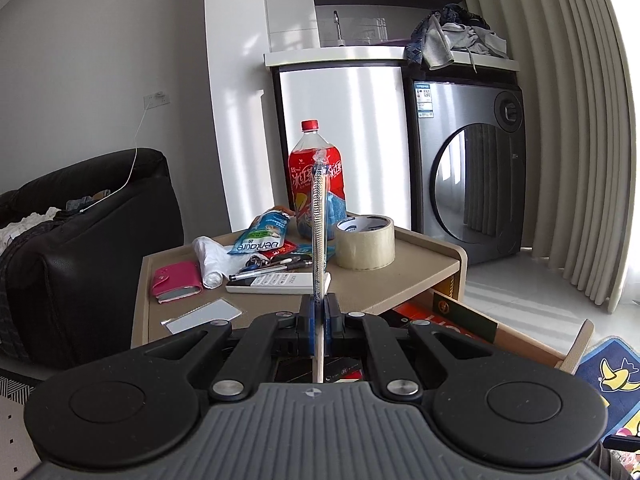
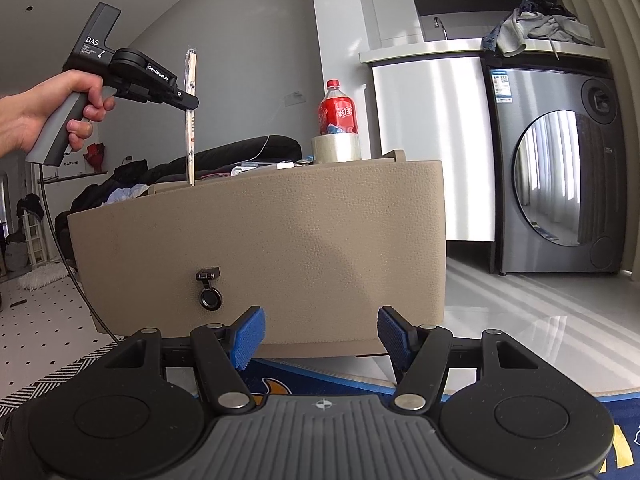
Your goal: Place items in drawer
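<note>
My left gripper [image 1: 319, 316] is shut on a wrapped pair of chopsticks [image 1: 319, 216], held upright above the open drawer [image 1: 520, 334] of the beige bedside cabinet [image 1: 420, 276]. In the right wrist view the left gripper [image 2: 191, 100] holds the chopsticks [image 2: 190, 120] over the drawer, whose lower end drops behind the drawer front [image 2: 260, 248]. My right gripper [image 2: 319, 334] is open and empty, low in front of that drawer front, which bears a small black latch [image 2: 209, 276].
On the cabinet top lie a tape roll [image 1: 365, 242], a red drink bottle [image 1: 316, 184], a white remote [image 1: 276, 282], pens [image 1: 272, 268], a pink wallet [image 1: 176, 282], a card [image 1: 204, 316], a plastic bag [image 1: 210, 258] and a snack pouch [image 1: 262, 236]. A black sofa [image 1: 80, 248] stands left, a washing machine [image 1: 468, 168] right.
</note>
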